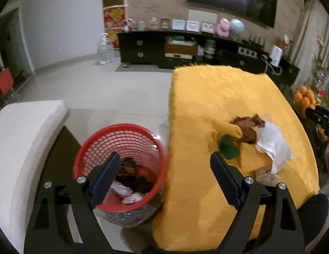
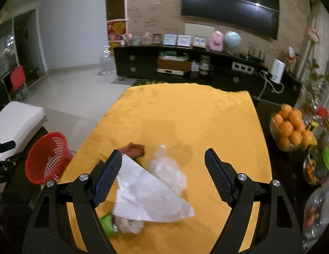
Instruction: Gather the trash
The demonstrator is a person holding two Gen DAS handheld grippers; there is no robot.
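Observation:
A red mesh basket (image 1: 122,165) stands on the floor beside the yellow-clothed table (image 1: 217,89), with crumpled wrappers and pale wads inside. My left gripper (image 1: 164,169) hangs open and empty, one finger over the basket and the other over the table edge. On the cloth lie a brown wrapper (image 2: 132,149), a white paper sheet (image 2: 147,194), a clear plastic bag (image 2: 166,167), a green wrapper (image 2: 108,222) and a pale wad (image 2: 130,224). My right gripper (image 2: 163,169) is open above this pile; the paper lies beside its left finger, not gripped.
A white cushioned seat (image 1: 26,131) stands left of the basket. A bowl of oranges (image 2: 291,127), jars and a plastic bottle (image 2: 317,209) crowd the right side of the table (image 2: 185,116). A dark TV cabinet (image 2: 185,67) runs along the far wall.

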